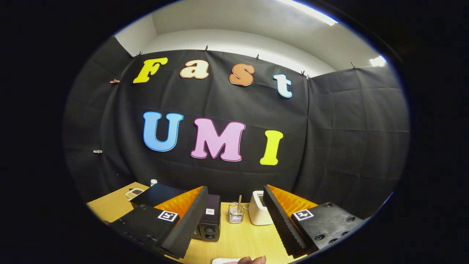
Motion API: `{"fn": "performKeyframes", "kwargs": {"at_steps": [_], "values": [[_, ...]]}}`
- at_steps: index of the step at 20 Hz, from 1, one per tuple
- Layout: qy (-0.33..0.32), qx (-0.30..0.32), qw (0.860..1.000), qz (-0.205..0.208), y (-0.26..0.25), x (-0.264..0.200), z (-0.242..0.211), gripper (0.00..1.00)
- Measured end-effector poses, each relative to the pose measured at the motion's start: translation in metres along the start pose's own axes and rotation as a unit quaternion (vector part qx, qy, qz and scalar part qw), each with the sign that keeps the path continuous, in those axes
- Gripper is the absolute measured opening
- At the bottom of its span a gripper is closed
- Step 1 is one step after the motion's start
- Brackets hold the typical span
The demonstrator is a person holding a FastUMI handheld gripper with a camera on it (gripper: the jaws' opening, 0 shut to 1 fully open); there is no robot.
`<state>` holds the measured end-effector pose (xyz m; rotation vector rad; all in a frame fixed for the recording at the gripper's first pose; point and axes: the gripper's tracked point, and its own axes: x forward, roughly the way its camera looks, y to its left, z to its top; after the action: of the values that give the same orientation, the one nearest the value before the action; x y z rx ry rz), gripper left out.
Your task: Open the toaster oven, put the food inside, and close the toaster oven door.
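My gripper [235, 190] is held high and level above a light wooden table [238, 242], open, with nothing between its fingers. A black toaster oven [210, 220] with round knobs stands on the table just behind the left finger [187, 220], which hides most of its front; I cannot tell how its door stands. Under the fingers, at the table's near edge, shows the rim of a white plate [221, 261], and beside it a small brownish-pink lump [253, 260]. Whether that lump is food or a fingertip is unclear.
A small clear holder with sticks [235, 213] and a white box-shaped appliance [258, 212] stand between the fingers, at the back of the table. A small dish [134, 193] and a white-capped bottle [153, 182] sit far left. Black cloth walls close the back and right.
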<state>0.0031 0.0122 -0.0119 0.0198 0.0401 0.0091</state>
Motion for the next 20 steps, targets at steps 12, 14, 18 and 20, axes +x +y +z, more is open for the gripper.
{"fn": "performKeyframes", "kwargs": {"at_steps": [12, 14, 18, 20], "values": [[0.031, 0.037, 0.998, 0.048, 0.088, 0.021, -0.032, 0.98], [0.05, 0.047, 0.996, 0.061, 0.117, 0.026, -0.047, 0.98], [0.084, 0.053, 0.992, 0.076, 0.164, 0.039, -0.081, 0.98], [0.105, 0.05, 0.99, 0.078, 0.182, 0.045, -0.102, 0.98]]}}
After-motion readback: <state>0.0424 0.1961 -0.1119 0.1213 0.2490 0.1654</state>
